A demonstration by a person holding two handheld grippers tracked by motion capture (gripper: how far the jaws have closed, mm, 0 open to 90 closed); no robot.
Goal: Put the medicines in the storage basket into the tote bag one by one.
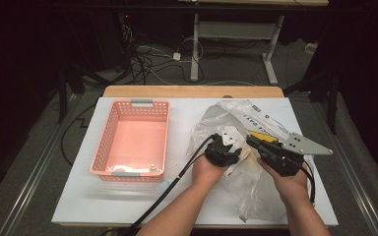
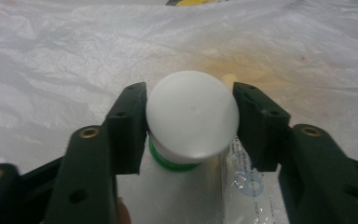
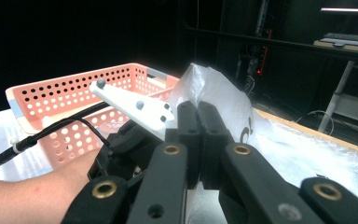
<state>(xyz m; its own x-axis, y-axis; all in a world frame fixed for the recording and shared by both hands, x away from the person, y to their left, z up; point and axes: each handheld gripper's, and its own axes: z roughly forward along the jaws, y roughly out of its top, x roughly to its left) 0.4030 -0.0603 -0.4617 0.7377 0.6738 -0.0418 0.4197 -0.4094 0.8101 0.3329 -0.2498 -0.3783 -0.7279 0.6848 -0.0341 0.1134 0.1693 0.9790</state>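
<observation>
A white bottle (image 2: 192, 114) with a round white cap and a green ring under it stands on end between the jaws of my left gripper (image 2: 191, 93), which is shut on the cap. Crinkled clear plastic bag (image 2: 74, 60) lies all around it. From above, my left gripper (image 1: 225, 149) and right gripper (image 1: 251, 140) sit close together over the plastic bag (image 1: 226, 113) at centre right. My right gripper (image 3: 198, 105) has its jaws pressed together, shut on a raised fold of the bag (image 3: 214, 84). The left gripper (image 3: 135, 109) lies just beyond it.
A pink perforated basket (image 1: 106, 137) stands on the left of the white board (image 1: 128, 201), with a small white item (image 1: 153, 167) at its near right corner. A yellow item (image 1: 267, 139) shows inside the bag. Cables trail back from both grippers.
</observation>
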